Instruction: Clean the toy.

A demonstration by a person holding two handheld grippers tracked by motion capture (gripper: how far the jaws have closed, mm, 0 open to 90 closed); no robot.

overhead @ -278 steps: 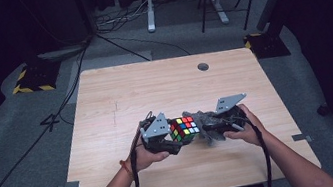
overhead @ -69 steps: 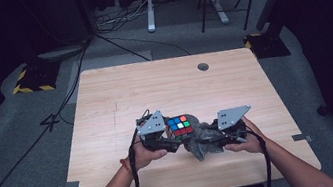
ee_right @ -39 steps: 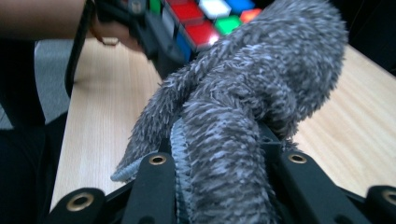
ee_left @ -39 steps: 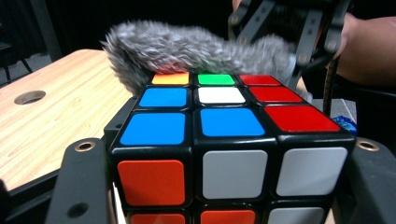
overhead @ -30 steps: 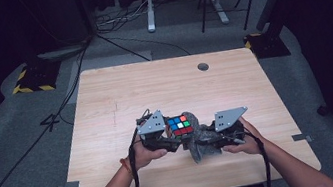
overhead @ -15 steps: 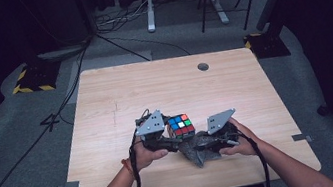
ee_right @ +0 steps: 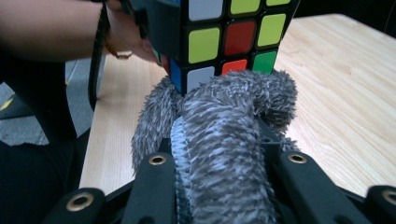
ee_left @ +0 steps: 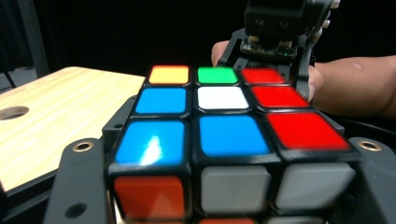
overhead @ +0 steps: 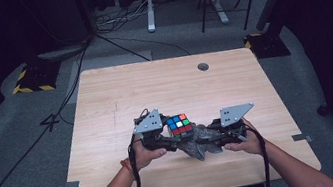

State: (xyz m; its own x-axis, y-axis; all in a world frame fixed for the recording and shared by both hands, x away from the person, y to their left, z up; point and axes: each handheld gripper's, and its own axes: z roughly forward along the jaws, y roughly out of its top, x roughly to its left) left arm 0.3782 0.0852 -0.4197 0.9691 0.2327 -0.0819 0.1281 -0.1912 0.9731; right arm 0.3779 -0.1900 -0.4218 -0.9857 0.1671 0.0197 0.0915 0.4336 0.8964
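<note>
A Rubik's cube is held above the front middle of the wooden table, with my left gripper shut on its sides. In the left gripper view the cube shows blue, white and red stickers on top, and the black jaws press on both flanks. My right gripper is shut on a grey fuzzy cloth. In the right gripper view the cloth bulges between the jaws and presses against the lower edge of the cube.
A round cable hole lies near the table's far edge. Cables trail from both grippers over the front edge. Beyond the table are floor cables, a desk frame and a yellow-striped block.
My right gripper with the cloth has shifted slightly to the right along the cube. The left gripper and cube have stayed put.
</note>
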